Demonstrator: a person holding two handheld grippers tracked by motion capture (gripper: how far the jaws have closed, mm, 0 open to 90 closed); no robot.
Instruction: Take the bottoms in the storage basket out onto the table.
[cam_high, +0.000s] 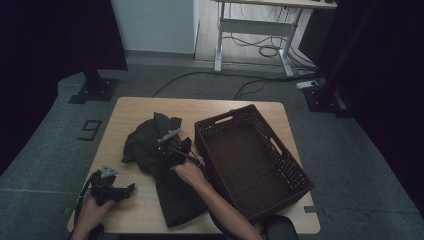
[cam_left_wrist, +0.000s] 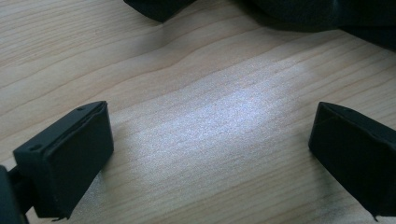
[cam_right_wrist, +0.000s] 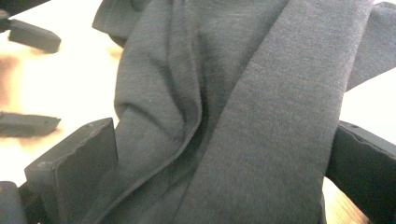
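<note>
A dark grey garment (cam_high: 167, 192) lies crumpled on the wooden table (cam_high: 130, 107), left of a basket. My right gripper (cam_high: 167, 150) hovers over the garment's middle, held from below by a hand. In the right gripper view its jaws (cam_right_wrist: 219, 135) stand wide apart and open, with folds of the grey cloth (cam_right_wrist: 261, 93) lying loose between them. My left gripper (cam_high: 129, 190) rests near the table's front left corner, pointing at the garment. Its jaws (cam_left_wrist: 208, 140) are open over bare wood, and the garment's edge (cam_left_wrist: 327, 18) shows beyond them.
A dark brown woven basket (cam_high: 225, 119) with nothing in it takes up the table's right half, close to the garment. Bare wood lies along the left and far edges. Beyond the table are grey floor, cables and a desk frame (cam_high: 250, 25).
</note>
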